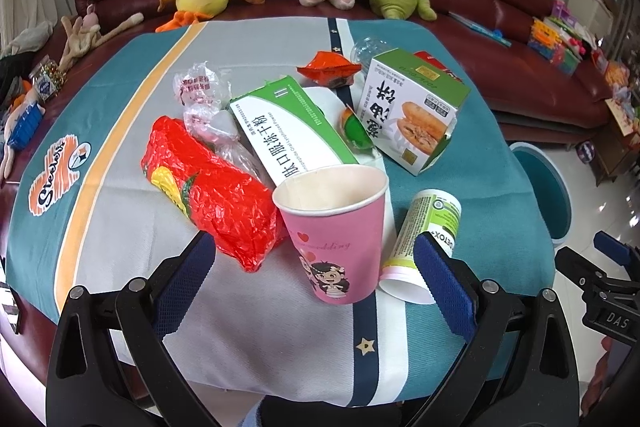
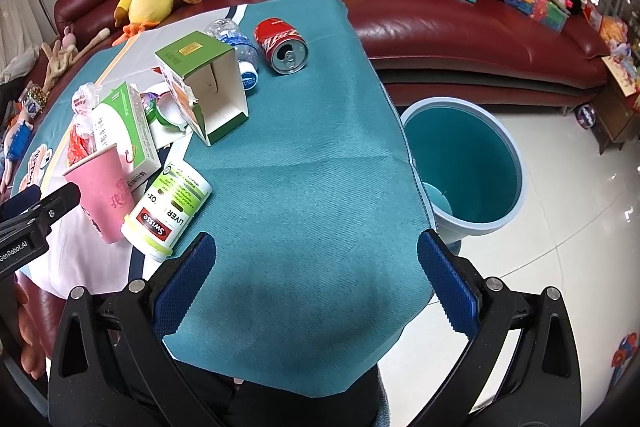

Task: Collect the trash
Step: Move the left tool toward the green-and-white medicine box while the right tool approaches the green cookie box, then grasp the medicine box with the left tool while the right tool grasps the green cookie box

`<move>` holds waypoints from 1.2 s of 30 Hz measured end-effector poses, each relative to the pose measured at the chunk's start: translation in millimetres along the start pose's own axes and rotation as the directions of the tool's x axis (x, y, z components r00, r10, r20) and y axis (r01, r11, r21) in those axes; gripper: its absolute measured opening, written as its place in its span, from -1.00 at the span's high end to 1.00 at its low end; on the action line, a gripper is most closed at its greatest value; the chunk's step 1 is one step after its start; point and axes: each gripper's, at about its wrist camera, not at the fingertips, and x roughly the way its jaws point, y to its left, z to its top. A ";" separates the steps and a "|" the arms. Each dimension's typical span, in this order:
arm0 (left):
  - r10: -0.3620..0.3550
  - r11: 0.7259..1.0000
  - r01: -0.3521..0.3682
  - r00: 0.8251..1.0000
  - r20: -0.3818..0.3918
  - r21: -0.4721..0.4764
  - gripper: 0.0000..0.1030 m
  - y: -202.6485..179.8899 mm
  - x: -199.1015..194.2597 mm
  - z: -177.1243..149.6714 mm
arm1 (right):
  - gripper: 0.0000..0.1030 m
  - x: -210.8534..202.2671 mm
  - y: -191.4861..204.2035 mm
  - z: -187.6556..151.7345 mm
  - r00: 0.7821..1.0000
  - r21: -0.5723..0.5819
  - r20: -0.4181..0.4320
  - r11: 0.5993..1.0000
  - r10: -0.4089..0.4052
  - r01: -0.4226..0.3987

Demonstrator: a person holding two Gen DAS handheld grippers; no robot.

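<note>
On the cloth-covered worktop (image 1: 132, 235) the trash lies in a loose cluster. From the left: a crinkled red foil bag (image 1: 212, 187), a crumpled clear wrapper (image 1: 204, 103) behind it, then a flat green-and-white carton (image 1: 288, 127). A pink paper cup (image 1: 340, 231) stands upright and open-mouthed, and just beside it a cylindrical green-labelled bottle (image 1: 424, 239) lies on its side. Farther back stands a cardboard food box (image 1: 412, 111) with one end open, then a clear plastic bottle (image 2: 236, 43) and a red can (image 2: 282, 45), both on their sides. A round blue bin (image 2: 468, 163) sits on the tiled floor at the worktop's right edge.

The left hand-held gripper (image 1: 316, 283) hangs low over the worktop, its blue ribbed pads spread wide either side of the cup without touching it. The right hand-held gripper (image 2: 316, 283) is released too, hovering over bare teal cloth.
</note>
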 end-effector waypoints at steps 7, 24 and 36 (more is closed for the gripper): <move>0.013 1.000 -0.013 1.000 0.006 0.013 -0.92 20.4 -2.1 15.6 | -0.88 3.1 3.8 9.9 1.000 -0.037 0.002 0.999 0.008 -0.008; -0.038 0.998 0.027 0.984 -0.176 -0.062 -0.92 31.1 63.3 83.1 | -0.88 40.2 8.7 39.3 0.995 -0.041 -0.046 0.995 0.087 -0.089; 0.006 0.998 -0.025 0.959 -0.282 -0.066 -0.92 11.0 111.4 104.4 | -0.88 75.0 -5.8 56.9 0.983 0.027 -0.125 0.991 0.134 -0.132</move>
